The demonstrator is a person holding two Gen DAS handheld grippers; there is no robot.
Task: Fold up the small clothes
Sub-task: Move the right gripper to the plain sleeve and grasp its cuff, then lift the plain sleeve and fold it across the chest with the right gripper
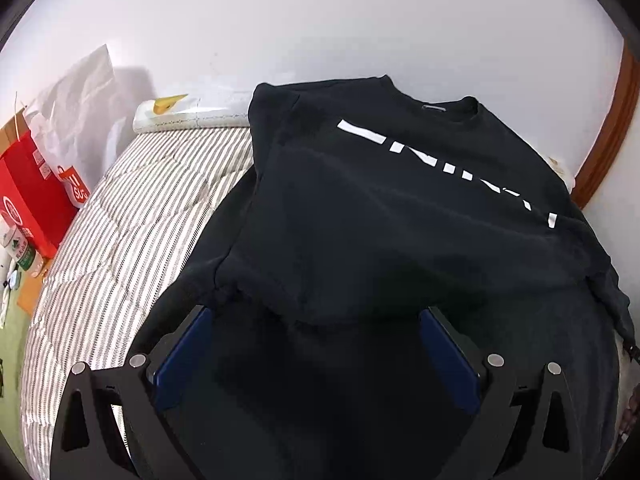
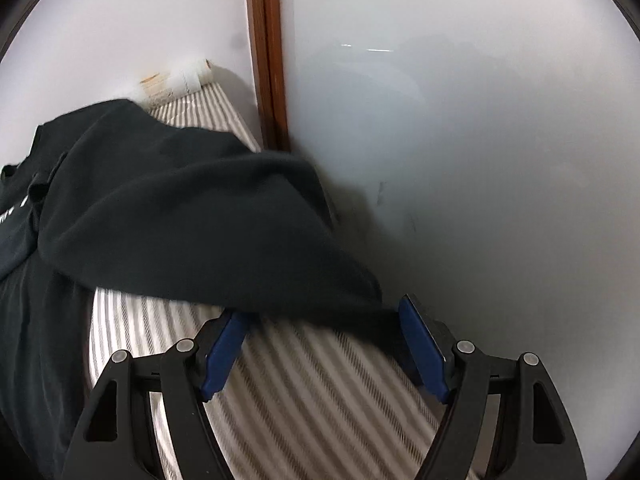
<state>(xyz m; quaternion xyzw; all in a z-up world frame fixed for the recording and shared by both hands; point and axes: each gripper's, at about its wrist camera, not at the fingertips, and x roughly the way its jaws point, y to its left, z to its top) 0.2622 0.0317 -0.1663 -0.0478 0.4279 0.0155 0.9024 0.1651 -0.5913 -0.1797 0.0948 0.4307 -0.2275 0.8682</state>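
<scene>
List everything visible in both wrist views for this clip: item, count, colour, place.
black sweatshirt: 1, black with white lettering, spread on the bed
striped bedcover: 1, grey and white, under the sweatshirt
red paper bag: 1, red, beside the bed at far left
white bag: 1, white, against the wall
door frame: 1, brown wood, by the bed corner
left gripper: 1, black with blue pads, open over the hem
right gripper: 1, same colours, open around the sleeve
</scene>
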